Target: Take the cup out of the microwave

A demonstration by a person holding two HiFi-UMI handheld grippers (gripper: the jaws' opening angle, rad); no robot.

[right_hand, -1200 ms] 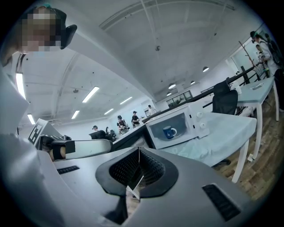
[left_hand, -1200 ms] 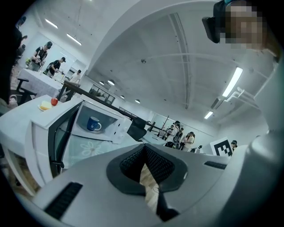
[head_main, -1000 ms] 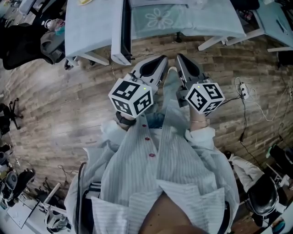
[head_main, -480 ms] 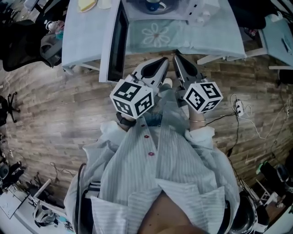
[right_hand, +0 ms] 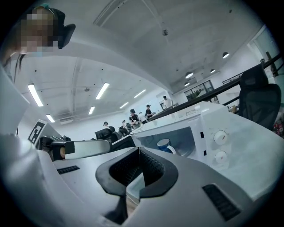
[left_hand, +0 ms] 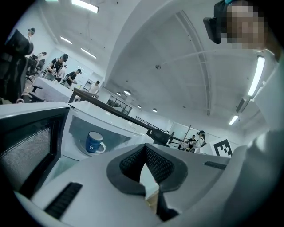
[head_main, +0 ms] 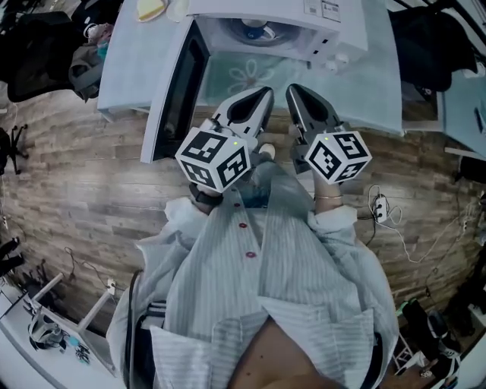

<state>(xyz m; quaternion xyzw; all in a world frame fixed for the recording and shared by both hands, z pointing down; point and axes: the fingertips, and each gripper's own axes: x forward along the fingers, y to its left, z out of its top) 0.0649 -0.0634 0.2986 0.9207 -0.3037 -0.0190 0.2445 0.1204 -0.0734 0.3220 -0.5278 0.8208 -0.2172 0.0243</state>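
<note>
Cup point(head_main: 254, 30) well beyond right hand-held gripper point(head_main: 292, 91).

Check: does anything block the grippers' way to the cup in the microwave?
Nothing visible does. The door stands open, the cup sits exposed in the microwave, and the left gripper and right gripper, both shut and empty, face it.

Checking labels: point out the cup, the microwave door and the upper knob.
cup point(left_hand: 94, 142), left gripper view, on its blue side wall.
microwave door point(head_main: 181, 85), head view, on its dark window.
upper knob point(right_hand: 220, 137), right gripper view, on its round face.
</note>
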